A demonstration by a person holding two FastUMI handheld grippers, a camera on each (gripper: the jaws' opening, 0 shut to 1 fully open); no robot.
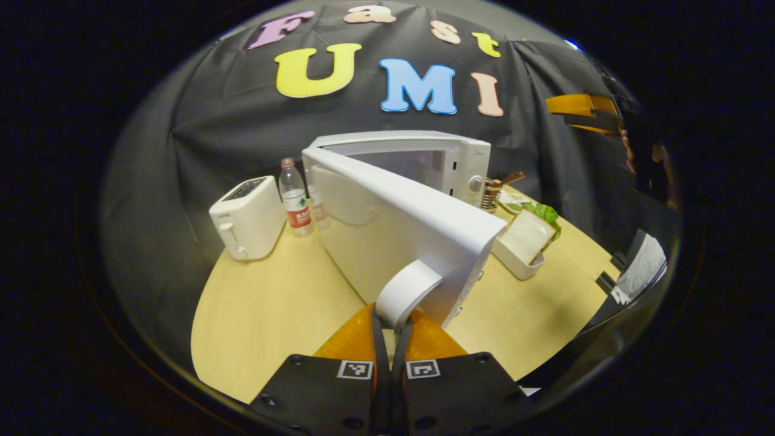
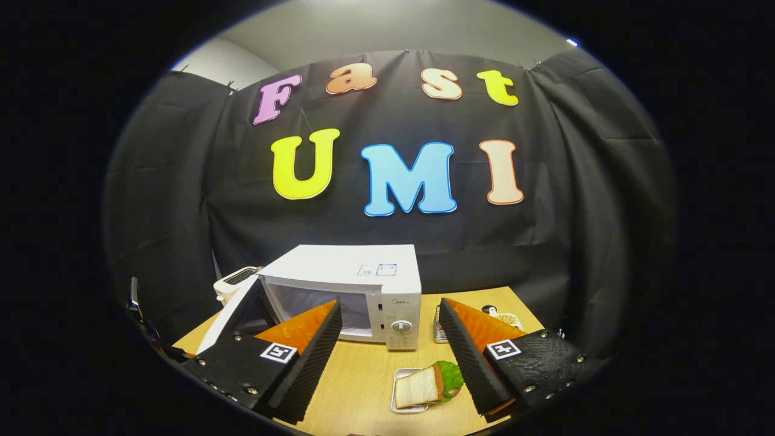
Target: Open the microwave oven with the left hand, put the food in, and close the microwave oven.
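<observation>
1 sandwich with lettuce in white tray, beside open microwave.

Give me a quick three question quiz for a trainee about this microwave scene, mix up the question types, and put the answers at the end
1. True or false: the microwave door is closed.
2. Multiple choice: the left gripper is A) open above the toaster, B) shut on the door handle, C) holding the water bottle.
3. Fill in: the sandwich lies in a white ____ on the table, in front of the open right gripper.

Key
1. False: it stands swung open.
2. B.
3. Tray.
</observation>
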